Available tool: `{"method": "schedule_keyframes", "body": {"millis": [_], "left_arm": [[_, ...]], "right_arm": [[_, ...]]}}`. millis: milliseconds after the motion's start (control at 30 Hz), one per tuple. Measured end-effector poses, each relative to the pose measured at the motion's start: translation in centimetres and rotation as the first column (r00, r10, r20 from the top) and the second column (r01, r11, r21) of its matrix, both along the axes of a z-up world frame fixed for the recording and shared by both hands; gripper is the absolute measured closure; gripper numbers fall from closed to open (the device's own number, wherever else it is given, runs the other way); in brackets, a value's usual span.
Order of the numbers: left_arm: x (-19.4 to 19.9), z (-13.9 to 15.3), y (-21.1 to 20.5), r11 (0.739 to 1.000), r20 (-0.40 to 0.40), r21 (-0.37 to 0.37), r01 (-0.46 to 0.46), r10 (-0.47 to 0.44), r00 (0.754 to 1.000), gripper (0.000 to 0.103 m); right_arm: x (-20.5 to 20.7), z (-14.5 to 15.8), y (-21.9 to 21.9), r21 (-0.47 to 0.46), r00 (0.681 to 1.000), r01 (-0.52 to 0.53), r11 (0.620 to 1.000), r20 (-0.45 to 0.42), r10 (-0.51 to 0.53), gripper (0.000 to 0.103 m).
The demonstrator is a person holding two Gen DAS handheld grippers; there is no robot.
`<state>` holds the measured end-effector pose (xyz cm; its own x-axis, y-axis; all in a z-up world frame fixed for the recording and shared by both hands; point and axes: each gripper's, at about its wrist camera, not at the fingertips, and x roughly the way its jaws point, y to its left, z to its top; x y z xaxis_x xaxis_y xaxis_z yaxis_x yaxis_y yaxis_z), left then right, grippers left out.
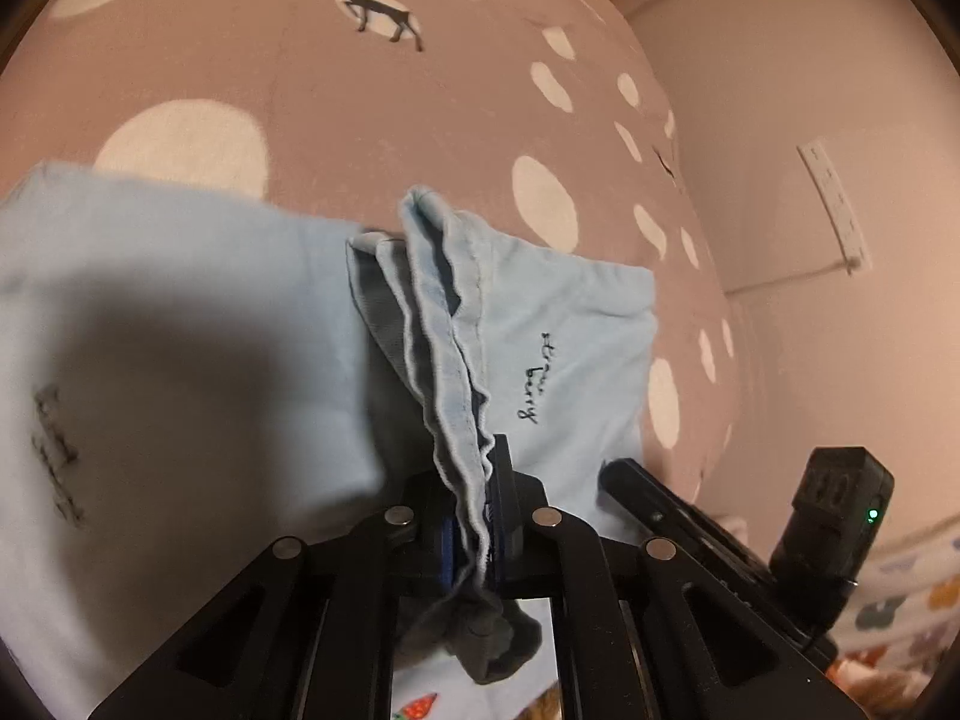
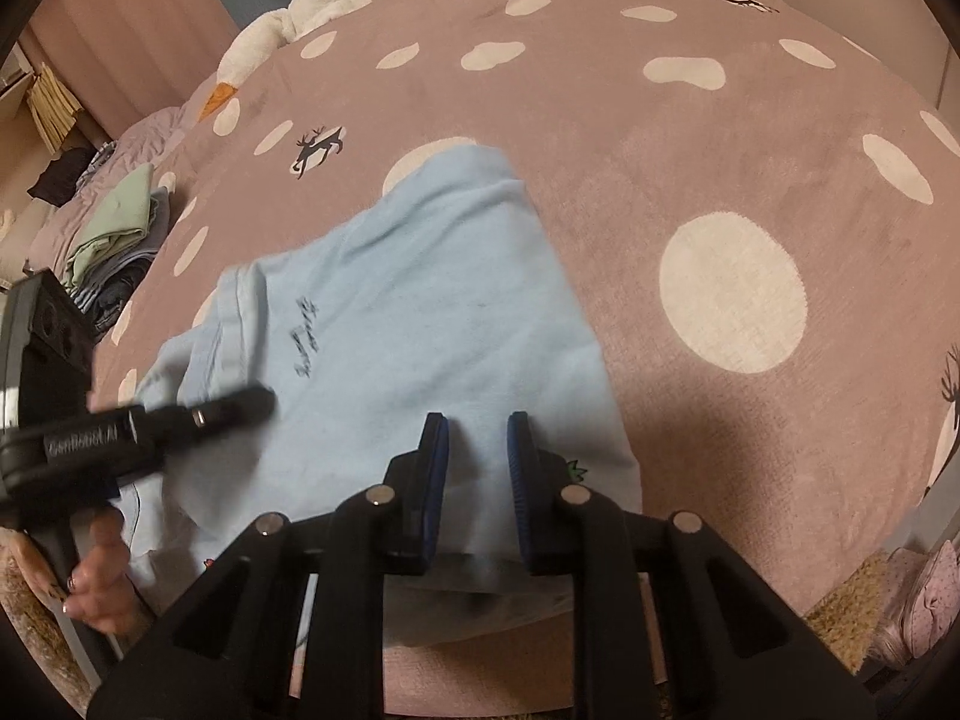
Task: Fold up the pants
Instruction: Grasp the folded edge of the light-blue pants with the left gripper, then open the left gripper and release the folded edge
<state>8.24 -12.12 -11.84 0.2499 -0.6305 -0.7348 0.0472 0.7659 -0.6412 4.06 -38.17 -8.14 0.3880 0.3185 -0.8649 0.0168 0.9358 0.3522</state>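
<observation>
Light blue pants with dark script lettering lie on a pink bedspread with white spots. In the left wrist view my left gripper is shut on a bunched hem of the pants and holds the edge lifted. In the right wrist view my right gripper is open, its blue pads astride the near part of the cloth, holding nothing. The left gripper also shows there, low over the pants' left side.
A stack of folded clothes lies at the bed's left edge. A white plush toy sits at the far edge. A wall with a socket is on the right. The right gripper's body is close beside my left.
</observation>
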Motion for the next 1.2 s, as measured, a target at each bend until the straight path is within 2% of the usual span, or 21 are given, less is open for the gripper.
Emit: {"method": "schedule_keyframes", "body": {"millis": [67,133,233,267,300,367,467,567,667,900,1067,1200], "left_arm": [[-1.4,1.1,0.5,0.998,0.036,0.06,-0.024,0.022,0.999,0.098],[-3.1,2.4,1.8,0.998,0.046,0.038,-0.043,0.041,0.998,0.098],[-4.6,3.5,3.4,0.989,0.093,0.13,-0.075,0.063,0.994,0.098],[-4.6,3.3,3.8,0.982,0.1,0.175,-0.074,0.057,0.993,0.098],[-4.4,2.9,4.0,0.98,0.092,0.186,-0.073,0.057,0.994,0.098],[-3.9,1.5,4.4,0.984,0.055,0.17,-0.061,0.052,0.997,0.098],[-3.7,0.7,4.5,0.983,0.048,0.169,-0.068,0.061,0.997,0.098],[-3.7,0.6,4.7,0.984,0.038,0.158,-0.08,0.075,0.996,0.096],[-3.9,0.4,5.2,0.987,0.026,0.137,-0.087,0.084,0.996,0.093],[-5.8,0.2,6.3,0.989,-0.003,0.089,-0.121,0.122,0.993,0.092],[-6.8,0.8,6.0,0.985,-0.002,0.127,-0.117,0.118,0.993,0.09],[-7.3,1.3,5.0,0.973,0.039,0.214,-0.081,0.074,0.996,0.087]], "right_arm": [[-0.1,0.5,-0.2,0.009,1.0,0.002,1.0,-0.003,-0.002,0.083],[-0.1,1.5,-0.3,0.027,1.0,-0.008,1.0,0.005,0.008,0.079],[0.2,3.3,0.0,0.023,0.998,-0.041,0.999,0.057,0.04,0.079],[0.7,3.6,0.2,0.028,0.996,-0.05,0.998,0.071,0.047,0.079],[1.3,3.6,0.5,0.031,0.996,-0.058,0.998,0.077,0.055,0.08],[3.0,3.2,1.4,0.014,0.995,-0.065,0.998,0.073,0.064,0.081],[4.9,2.2,2.2,-0.008,0.996,-0.063,0.998,0.059,0.063,0.092],[5.5,0.0,2.4,-0.039,0.998,-0.069,0.997,-0.016,0.068,0.092],[3.8,-0.6,2.0,-0.04,0.997,-0.081,0.996,-0.012,0.08,0.095],[-1.1,-0.2,0.1,0.014,0.997,-0.064,0.998,-0.041,0.064,0.095],[-2.4,-0.2,-0.2,0.022,0.998,-0.045,0.999,-0.033,0.046,0.095],[-2.2,0.0,0.4,-0.012,0.998,-0.048,0.999,-0.035,0.047,0.094]]}}
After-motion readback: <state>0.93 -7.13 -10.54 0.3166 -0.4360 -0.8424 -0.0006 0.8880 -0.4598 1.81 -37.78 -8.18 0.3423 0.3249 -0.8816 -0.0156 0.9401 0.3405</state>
